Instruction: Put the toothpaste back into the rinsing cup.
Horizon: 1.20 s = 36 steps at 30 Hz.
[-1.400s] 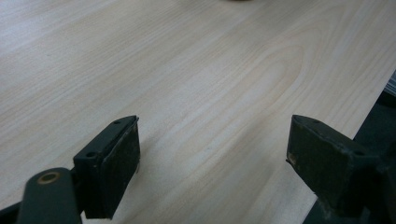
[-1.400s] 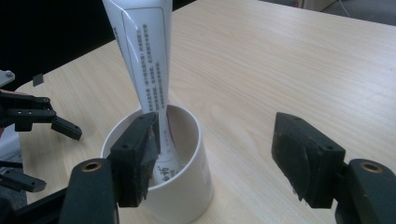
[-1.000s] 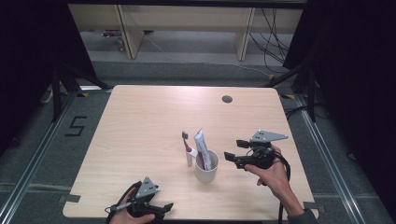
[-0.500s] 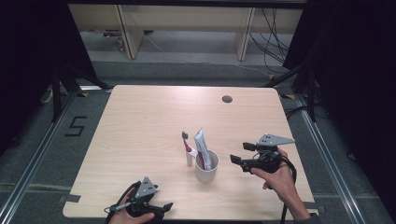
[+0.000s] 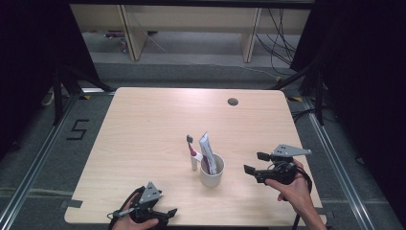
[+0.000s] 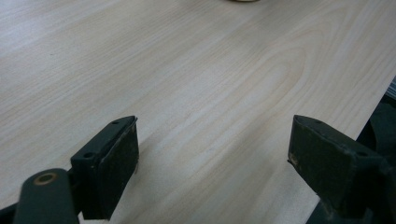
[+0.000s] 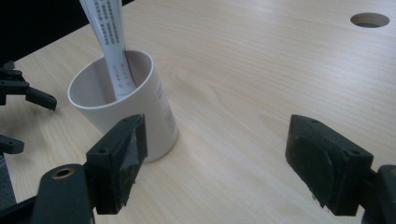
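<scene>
One white cup (image 5: pixel 212 173) held one toothpaste tube (image 5: pixel 207 151); one toothbrush (image 5: pixel 192 152) stood beside it. Both grippers, left (image 5: pixel 165 212) and right (image 5: pixel 250 163), were released.

A pale wooden table with rounded corners (image 5: pixel 143 124) stands on a dark grey carpeted floor (image 5: pixel 43 158), with a round cable hole (image 5: pixel 233 101) near its far edge. Black curtains (image 5: pixel 364 72) close off the left and right sides. On the floor to the left, a white painted numeral 5 (image 5: pixel 77 130) is visible. At the far side stand light wooden shelf uprights (image 5: pixel 129 33) (black cables (image 5: pixel 277 28) trail down at the far right). Light falls evenly from above.
</scene>
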### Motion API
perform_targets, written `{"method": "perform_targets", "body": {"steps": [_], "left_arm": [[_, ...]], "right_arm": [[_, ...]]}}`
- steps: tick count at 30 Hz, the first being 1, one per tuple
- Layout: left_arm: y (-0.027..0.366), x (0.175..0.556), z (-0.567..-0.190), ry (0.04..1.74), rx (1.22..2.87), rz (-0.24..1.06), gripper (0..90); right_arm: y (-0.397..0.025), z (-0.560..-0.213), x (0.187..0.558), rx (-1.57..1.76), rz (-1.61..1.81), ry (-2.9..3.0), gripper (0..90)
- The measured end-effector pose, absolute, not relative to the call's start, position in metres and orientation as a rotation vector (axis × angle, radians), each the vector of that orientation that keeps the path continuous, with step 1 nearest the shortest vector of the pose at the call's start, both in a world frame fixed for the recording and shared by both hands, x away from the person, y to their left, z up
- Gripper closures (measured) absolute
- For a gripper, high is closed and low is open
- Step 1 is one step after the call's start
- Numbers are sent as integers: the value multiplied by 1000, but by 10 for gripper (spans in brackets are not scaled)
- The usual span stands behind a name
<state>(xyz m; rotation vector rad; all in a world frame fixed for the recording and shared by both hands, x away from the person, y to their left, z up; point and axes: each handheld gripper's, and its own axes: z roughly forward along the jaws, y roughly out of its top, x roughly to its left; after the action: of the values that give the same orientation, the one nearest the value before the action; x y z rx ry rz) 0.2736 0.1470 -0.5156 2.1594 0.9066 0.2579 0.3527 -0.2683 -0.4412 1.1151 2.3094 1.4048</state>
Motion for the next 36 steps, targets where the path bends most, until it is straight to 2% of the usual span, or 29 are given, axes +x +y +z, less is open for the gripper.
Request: {"method": "perform_targets", "body": {"steps": [17,36], "left_arm": [[146,272,-516,922,2123,254,160],[146,272,-517,907,2154,256,161]], "right_arm": [[-282,-452,338,1145,1371,2324,212],[-298,-469,318,1185,1333,2344,200]]}}
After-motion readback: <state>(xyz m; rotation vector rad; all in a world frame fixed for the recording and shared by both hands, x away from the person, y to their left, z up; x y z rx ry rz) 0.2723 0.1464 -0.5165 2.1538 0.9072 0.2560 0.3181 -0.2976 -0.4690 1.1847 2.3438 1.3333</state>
